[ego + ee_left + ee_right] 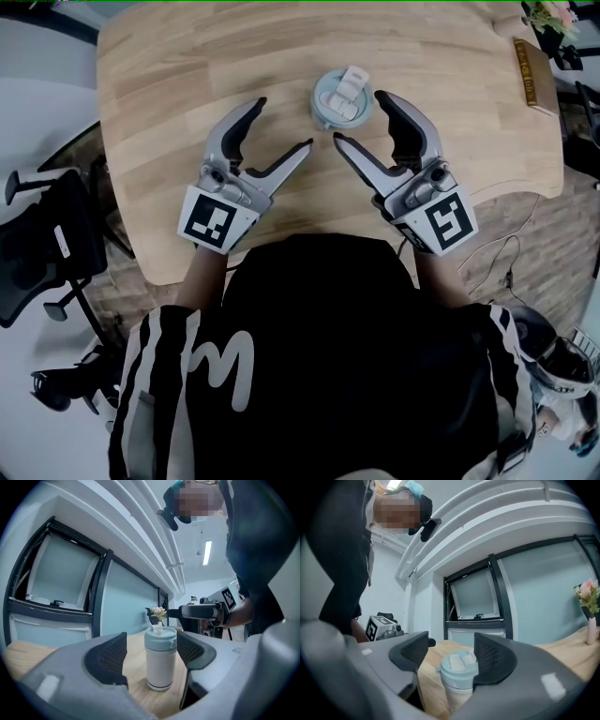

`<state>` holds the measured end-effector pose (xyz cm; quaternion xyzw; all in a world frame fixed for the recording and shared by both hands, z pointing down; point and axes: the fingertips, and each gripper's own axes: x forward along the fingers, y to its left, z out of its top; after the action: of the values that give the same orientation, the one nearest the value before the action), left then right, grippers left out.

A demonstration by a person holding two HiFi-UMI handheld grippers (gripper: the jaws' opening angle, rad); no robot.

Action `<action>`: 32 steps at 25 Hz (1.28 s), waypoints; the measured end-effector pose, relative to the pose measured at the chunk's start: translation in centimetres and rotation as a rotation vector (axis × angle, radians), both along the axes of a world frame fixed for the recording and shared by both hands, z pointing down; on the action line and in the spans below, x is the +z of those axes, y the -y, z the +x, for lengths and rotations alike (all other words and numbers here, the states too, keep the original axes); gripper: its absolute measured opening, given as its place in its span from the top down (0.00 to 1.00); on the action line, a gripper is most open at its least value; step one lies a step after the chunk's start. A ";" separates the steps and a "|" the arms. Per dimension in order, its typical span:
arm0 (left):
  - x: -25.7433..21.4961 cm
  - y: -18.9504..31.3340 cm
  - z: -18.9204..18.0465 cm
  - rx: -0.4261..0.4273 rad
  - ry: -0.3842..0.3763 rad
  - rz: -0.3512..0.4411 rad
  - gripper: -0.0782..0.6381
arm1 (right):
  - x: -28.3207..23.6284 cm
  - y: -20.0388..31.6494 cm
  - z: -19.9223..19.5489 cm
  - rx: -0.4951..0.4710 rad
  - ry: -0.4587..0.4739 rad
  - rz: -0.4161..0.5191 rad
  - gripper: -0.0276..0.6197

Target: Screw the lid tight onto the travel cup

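Observation:
The travel cup [342,97] stands upright near the middle of the wooden table [187,94]. It has a white body and a pale blue lid with a white flip tab. My left gripper [285,122] is open just to its near left, tips short of the cup. My right gripper [359,116] is open at its near right, its outer finger alongside the lid. In the left gripper view the cup [160,660] shows beyond the open left gripper [153,652], untouched. In the right gripper view the lid [457,663] sits between the pads of the right gripper [451,654], partly hidden by the right finger [494,660].
A small vase of flowers [548,14] and a wooden block [536,75] sit at the table's far right corner. A black office chair [47,244] stands off the table's left edge. A cable [506,258] trails on the floor at right.

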<state>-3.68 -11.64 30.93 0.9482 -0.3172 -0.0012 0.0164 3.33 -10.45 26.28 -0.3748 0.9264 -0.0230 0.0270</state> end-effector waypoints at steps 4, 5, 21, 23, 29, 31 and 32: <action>-0.6 -0.1 0.1 0.001 0.011 0.013 0.49 | -0.2 0.0 -0.1 0.021 -0.011 0.006 0.62; -0.7 0.0 0.0 -0.005 0.022 0.021 0.52 | -0.2 0.0 -0.1 0.028 -0.014 0.006 0.67; -2.0 -0.1 0.0 -0.041 0.040 0.062 0.89 | -0.8 -0.3 -0.5 0.070 -0.014 -0.002 0.96; -2.1 -0.2 0.0 -0.037 0.040 0.063 0.89 | -0.9 -0.4 -0.6 0.072 -0.015 -0.003 0.96; -2.1 -0.7 0.3 -0.008 0.043 0.062 0.89 | -1.0 -0.5 -0.8 0.088 -0.030 -0.005 0.96; -2.1 -0.7 0.3 -0.002 0.044 0.063 0.89 | -0.9 -0.7 -1.0 0.085 -0.032 -0.001 0.96; -2.1 -0.7 0.3 -0.002 0.042 0.064 0.89 | -0.9 -0.8 -1.1 0.083 -0.033 0.001 0.96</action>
<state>-3.36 -10.90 28.83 0.9478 -0.3180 0.0086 -0.0206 2.24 -9.70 25.35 -0.4135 0.9103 -0.0149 0.0127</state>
